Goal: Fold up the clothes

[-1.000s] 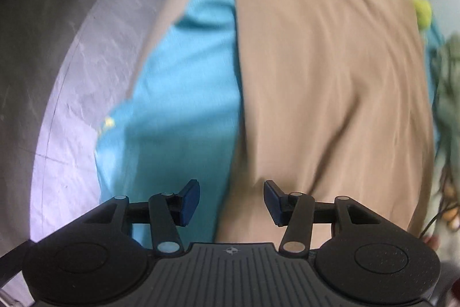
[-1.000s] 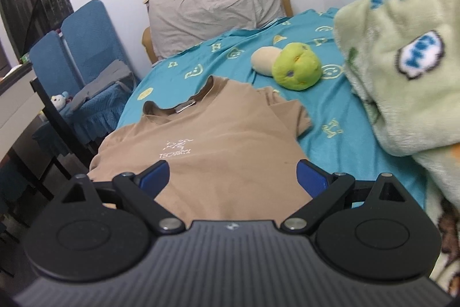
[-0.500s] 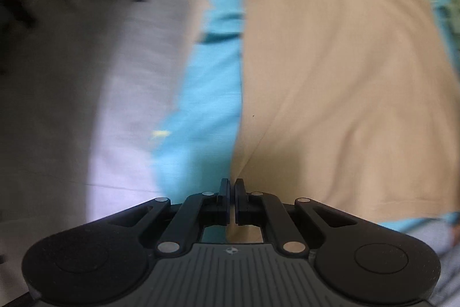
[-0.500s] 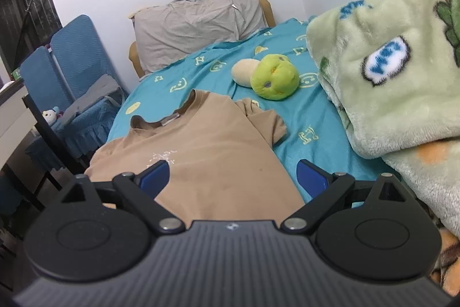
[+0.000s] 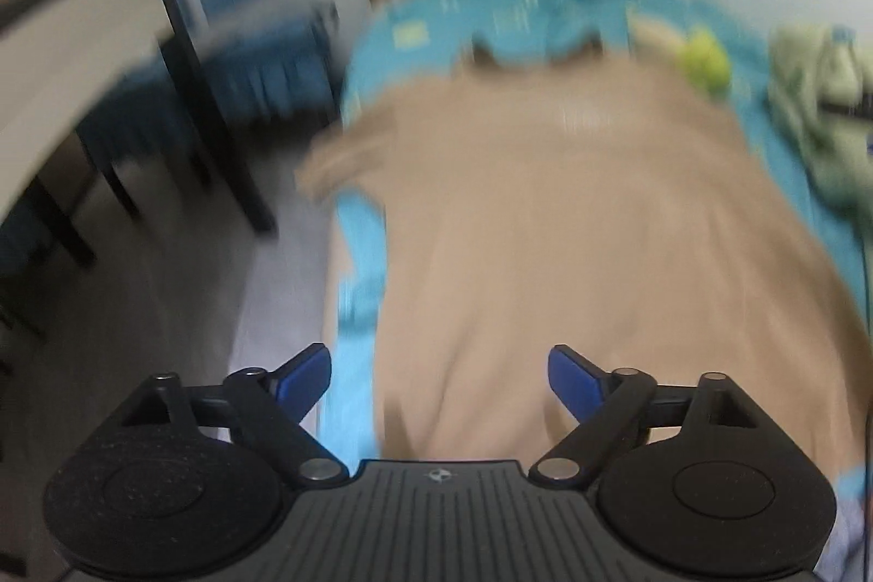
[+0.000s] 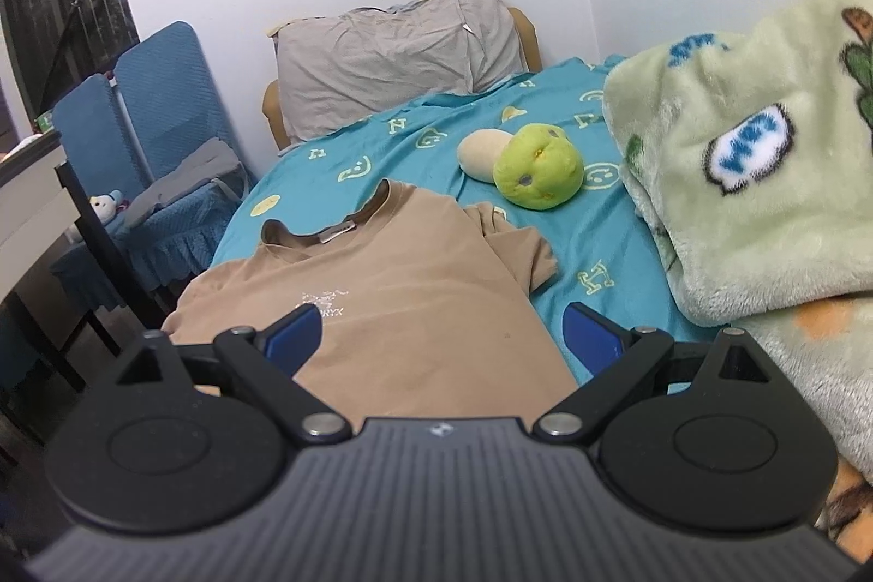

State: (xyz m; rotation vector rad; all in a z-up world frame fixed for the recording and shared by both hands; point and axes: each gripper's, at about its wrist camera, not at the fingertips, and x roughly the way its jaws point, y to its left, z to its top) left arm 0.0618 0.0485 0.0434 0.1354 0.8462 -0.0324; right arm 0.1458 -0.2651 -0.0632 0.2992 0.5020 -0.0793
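The left wrist view is smeared by blur, so the print on the sheet and the edges of the furniture at the left are hard to make out. In both views the near hem of the tan T-shirt [image 6: 414, 304] is cut off behind the gripper bodies, and its left sleeve droops over the bed's left edge, only partly seen. The T-shirt lies spread flat, front up, on the teal bedsheet [image 6: 595, 233], collar toward the far end.

The left gripper [image 5: 439, 377] is above the shirt's near left part, its jaws opening wide with nothing pinched between them. The right gripper [image 6: 444, 334] stands wide apart too, empty, over the shirt's near right part.

Beyond the collar, a green plush toy [image 6: 537, 173] sits on the sheet touching a cream plush toy [image 6: 483, 155]. A grey pillow [image 6: 398, 64] leans at the far headboard. A pale green blanket [image 6: 764, 178] is heaped along the right, close by the shirt's right sleeve. Blue chairs [image 6: 163, 113] and a dark-legged table [image 6: 33, 211] stand left of the bed.
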